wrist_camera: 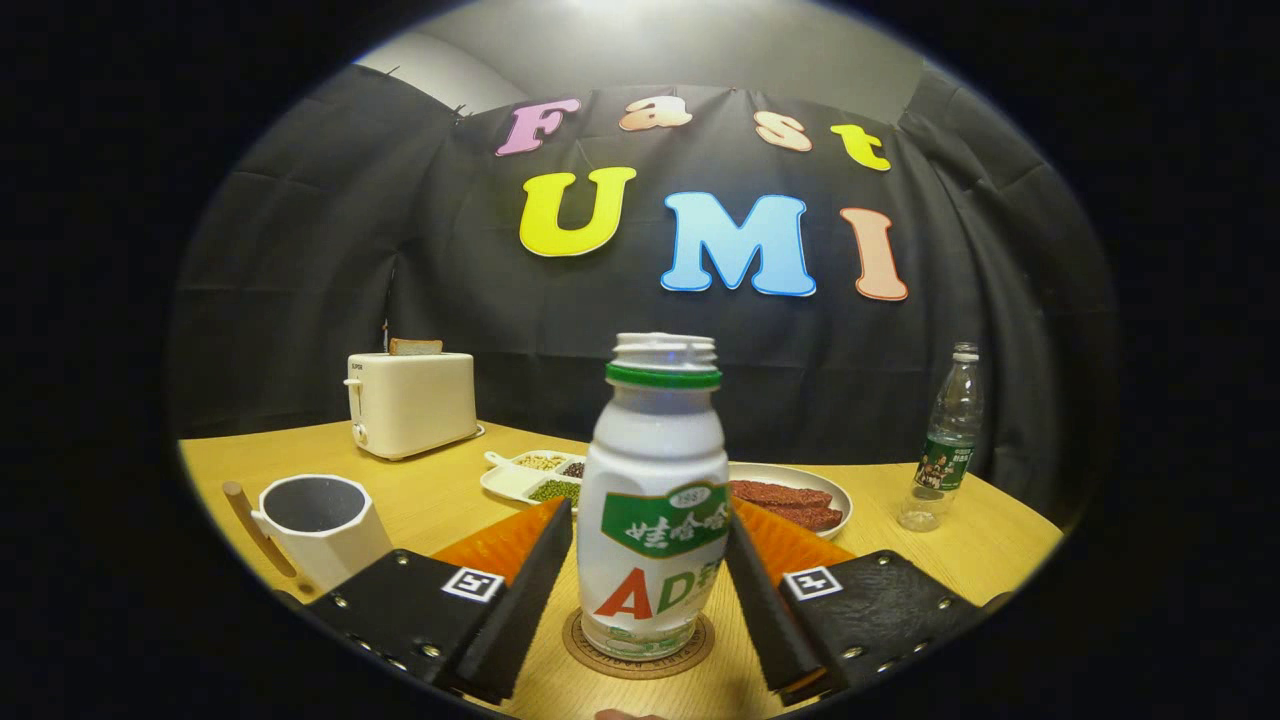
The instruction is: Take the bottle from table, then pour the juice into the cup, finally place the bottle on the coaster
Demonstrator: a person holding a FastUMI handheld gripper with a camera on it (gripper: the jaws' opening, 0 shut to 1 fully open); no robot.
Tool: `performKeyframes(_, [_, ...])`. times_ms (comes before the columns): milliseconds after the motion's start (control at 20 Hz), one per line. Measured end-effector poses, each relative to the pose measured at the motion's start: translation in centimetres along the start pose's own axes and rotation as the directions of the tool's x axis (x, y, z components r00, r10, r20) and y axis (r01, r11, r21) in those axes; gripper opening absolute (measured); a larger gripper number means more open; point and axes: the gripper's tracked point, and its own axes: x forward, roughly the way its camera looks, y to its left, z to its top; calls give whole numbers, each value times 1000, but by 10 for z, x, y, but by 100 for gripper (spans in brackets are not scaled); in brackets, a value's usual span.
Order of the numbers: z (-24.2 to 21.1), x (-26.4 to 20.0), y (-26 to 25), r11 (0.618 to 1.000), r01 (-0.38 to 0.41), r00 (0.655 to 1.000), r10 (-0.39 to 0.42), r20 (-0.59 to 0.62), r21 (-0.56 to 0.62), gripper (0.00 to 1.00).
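wooden table (pixel 450 500), and the bottle (pixel 655 500) stands upright on the coaster (pixel 640 655), cup (pixel 320 530) off left; gripper (pixel 650 600) fingers spread, flanking it without clearly pressing. looks like only the retreat remains.

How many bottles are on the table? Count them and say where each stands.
2. The white bottle stands on the coaster between the gripper fingers; the clear bottle stands beyond them, beside the plate.
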Motion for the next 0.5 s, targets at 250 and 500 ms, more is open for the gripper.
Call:
performKeyframes(250, [12, -11, -2, 1000, 25, 1000, -25, 3, -6, 92])
performKeyframes(500, [45, -42, -3, 998, 57, 998, -58, 18, 26, 92])
